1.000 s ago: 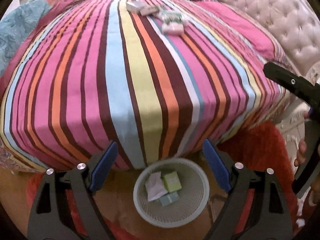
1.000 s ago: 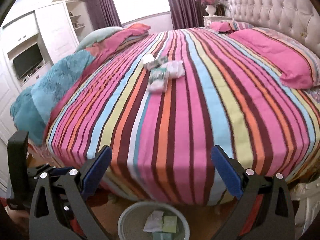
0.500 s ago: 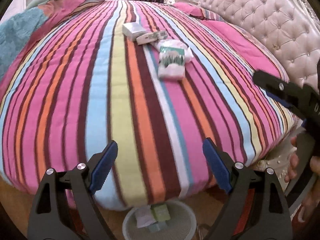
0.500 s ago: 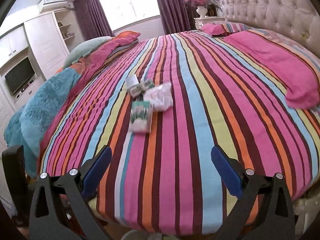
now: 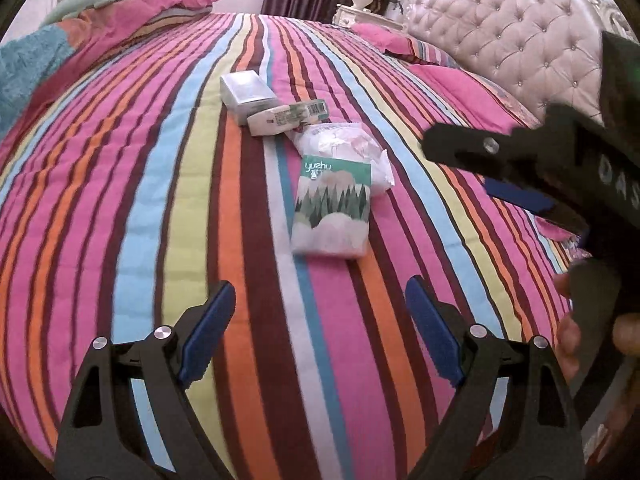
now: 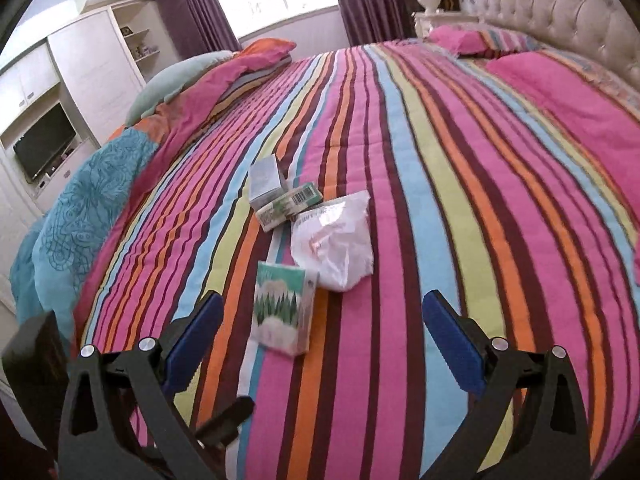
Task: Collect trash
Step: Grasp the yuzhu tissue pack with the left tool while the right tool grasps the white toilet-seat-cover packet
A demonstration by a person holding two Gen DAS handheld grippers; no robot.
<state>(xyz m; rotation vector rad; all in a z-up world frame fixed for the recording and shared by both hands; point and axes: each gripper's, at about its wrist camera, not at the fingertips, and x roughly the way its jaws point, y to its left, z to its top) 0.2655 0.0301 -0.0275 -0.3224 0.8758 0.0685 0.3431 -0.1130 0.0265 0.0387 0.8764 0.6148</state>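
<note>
Trash lies in a cluster on the striped bedspread: a green-and-white tissue pack, a crumpled white plastic bag, a small green-labelled carton and a grey box. My left gripper is open over the bedspread, short of the tissue pack. My right gripper is open too, with the tissue pack's near end between its blue pads but not touched. In the left wrist view the right gripper's body and a hand on it show at the right.
Pink pillows and a tufted headboard lie at the far right. A folded teal and pink quilt covers the bed's left side. A white wardrobe with a TV stands beyond it.
Both grippers moved forward from the bed's foot over the bedspread toward the trash. The white basket on the floor has dropped out of both views. Jaws stayed open.
</note>
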